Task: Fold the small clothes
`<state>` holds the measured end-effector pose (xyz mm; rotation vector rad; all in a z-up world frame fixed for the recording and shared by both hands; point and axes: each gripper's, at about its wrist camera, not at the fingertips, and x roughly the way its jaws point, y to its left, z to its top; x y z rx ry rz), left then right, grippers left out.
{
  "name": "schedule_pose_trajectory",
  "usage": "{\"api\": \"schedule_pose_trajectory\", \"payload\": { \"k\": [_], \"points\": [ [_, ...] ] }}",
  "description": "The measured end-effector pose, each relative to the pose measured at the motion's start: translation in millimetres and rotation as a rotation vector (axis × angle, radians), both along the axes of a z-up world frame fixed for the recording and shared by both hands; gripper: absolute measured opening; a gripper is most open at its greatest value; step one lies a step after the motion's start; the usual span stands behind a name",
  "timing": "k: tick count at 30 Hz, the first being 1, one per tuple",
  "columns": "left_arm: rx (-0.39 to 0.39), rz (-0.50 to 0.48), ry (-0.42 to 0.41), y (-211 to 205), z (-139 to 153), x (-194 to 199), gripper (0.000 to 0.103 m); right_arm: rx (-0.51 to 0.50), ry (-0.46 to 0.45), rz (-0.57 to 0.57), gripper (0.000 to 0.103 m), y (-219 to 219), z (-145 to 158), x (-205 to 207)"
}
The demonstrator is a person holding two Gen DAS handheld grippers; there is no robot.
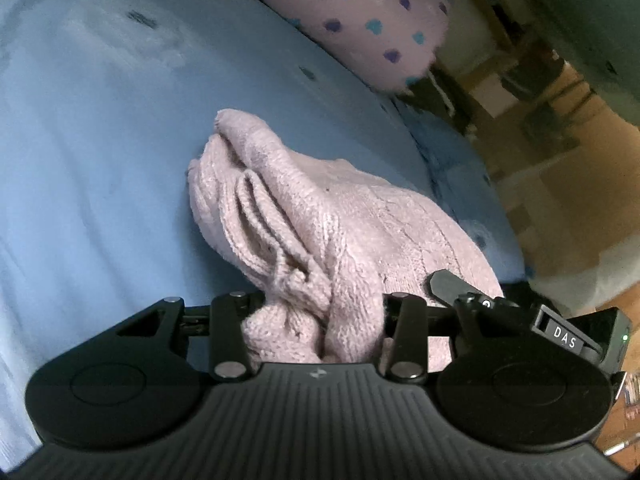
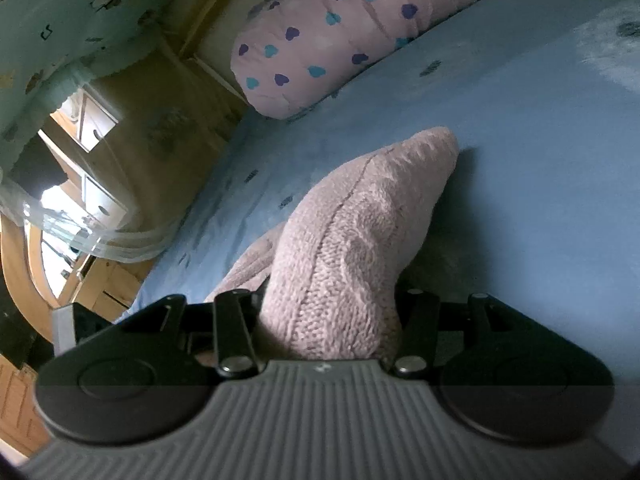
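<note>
A pink knitted garment (image 1: 360, 220) lies bunched on a blue bed sheet (image 1: 100, 160). My left gripper (image 1: 316, 312) is shut on a gathered fold of it, and the knit fills the gap and hides the fingertips. In the right wrist view the same garment (image 2: 360, 220) rises in a peak off the sheet (image 2: 520, 160), with my right gripper (image 2: 328, 320) shut on its near edge. Part of the right gripper's black body (image 1: 568, 332) shows close beside the left one, behind the cloth.
A pink pillow with blue and purple hearts (image 1: 360, 20) (image 2: 340, 40) lies at the far end of the bed. The bed's edge (image 1: 480, 208) drops to wooden furniture and floor. A round glass table top (image 2: 80, 232) stands beside the bed.
</note>
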<state>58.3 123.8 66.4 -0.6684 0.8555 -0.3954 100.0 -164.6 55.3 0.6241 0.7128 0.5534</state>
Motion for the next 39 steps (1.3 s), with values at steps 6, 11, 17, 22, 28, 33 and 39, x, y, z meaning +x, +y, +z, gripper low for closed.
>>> {"api": "schedule_pose_trajectory", "payload": {
  "k": [6,11,17,22,28,33,39],
  "points": [
    [-0.035,-0.087,0.034,-46.7,1.2,-42.8,0.047,-0.067,0.027,-0.044,0.052,-37.2,21.5,-58.4],
    [0.053,-0.122,0.053,-79.4,-4.6,-75.3,0.049,-0.115,0.071,-0.088,0.052,-61.6,24.6,-109.2],
    [0.193,-0.087,0.033,-92.1,4.6,-93.7,0.055,-0.217,0.132,-0.122,0.062,-67.4,-9.0,-136.8],
    [0.324,-0.064,-0.016,-94.9,24.3,-105.7,0.059,-0.281,0.076,-0.139,0.063,-63.6,0.2,-153.2],
    [0.472,-0.048,-0.069,-91.9,38.1,-124.2,0.065,-0.347,-0.036,-0.213,0.061,-66.6,23.3,-175.6],
    [0.578,-0.037,-0.085,-99.1,34.3,-127.0,0.066,-0.451,-0.152,-0.238,0.036,-61.8,34.0,-188.2],
    [0.650,-0.040,-0.096,-105.0,21.2,-122.6,0.067,-0.500,-0.115,-0.204,0.025,-53.9,5.6,-179.1]
  ]
}}
